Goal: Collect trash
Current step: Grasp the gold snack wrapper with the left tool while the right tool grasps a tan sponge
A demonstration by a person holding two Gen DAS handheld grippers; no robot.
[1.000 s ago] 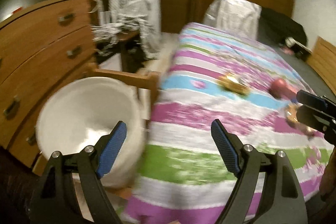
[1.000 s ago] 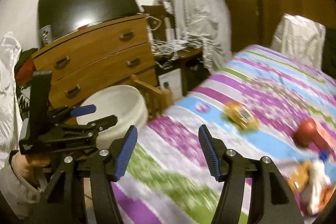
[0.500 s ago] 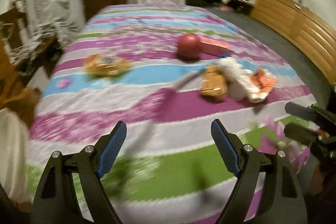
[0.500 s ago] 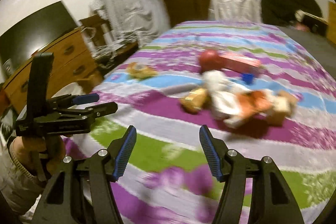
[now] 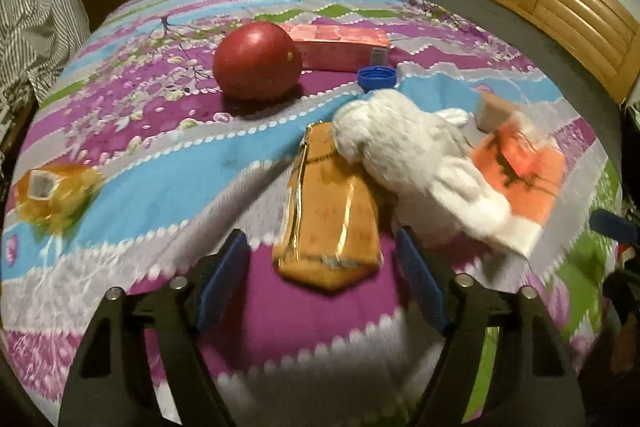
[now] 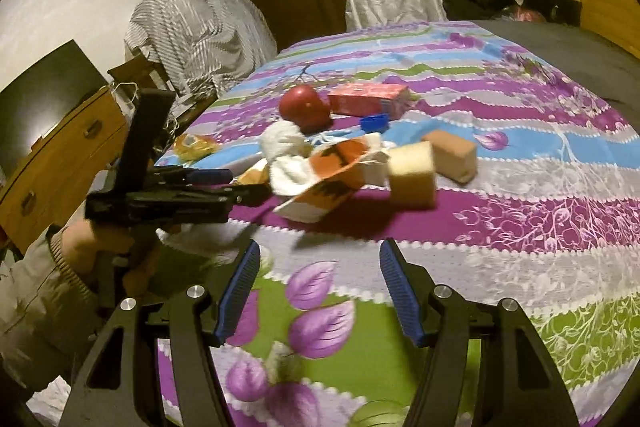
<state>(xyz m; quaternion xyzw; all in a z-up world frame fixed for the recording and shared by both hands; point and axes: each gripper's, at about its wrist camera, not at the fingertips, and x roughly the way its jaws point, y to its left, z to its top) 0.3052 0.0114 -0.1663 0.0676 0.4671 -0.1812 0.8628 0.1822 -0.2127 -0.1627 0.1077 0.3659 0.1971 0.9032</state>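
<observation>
The left gripper [image 5: 322, 277], swung from the bin, now straddles, jaws wide, the orange foil-wrapped snack packet [image 5: 328, 207], probably the first pickup; the right gripper [image 6: 318, 293] hovers wide, empty.

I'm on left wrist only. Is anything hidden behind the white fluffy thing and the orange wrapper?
Observer: Yes. A yellow sponge block sits beside the orange wrapper, on the side away from your camera.
Operator: Right claw state? I only see a sliver of it.
Observer: The right claw is open with nothing between its jaws. It is over the bedspread, short of the pile.
Operator: What's off the bed to the left?
Observer: A wooden dresser stands there, drawers facing the bed.
</observation>
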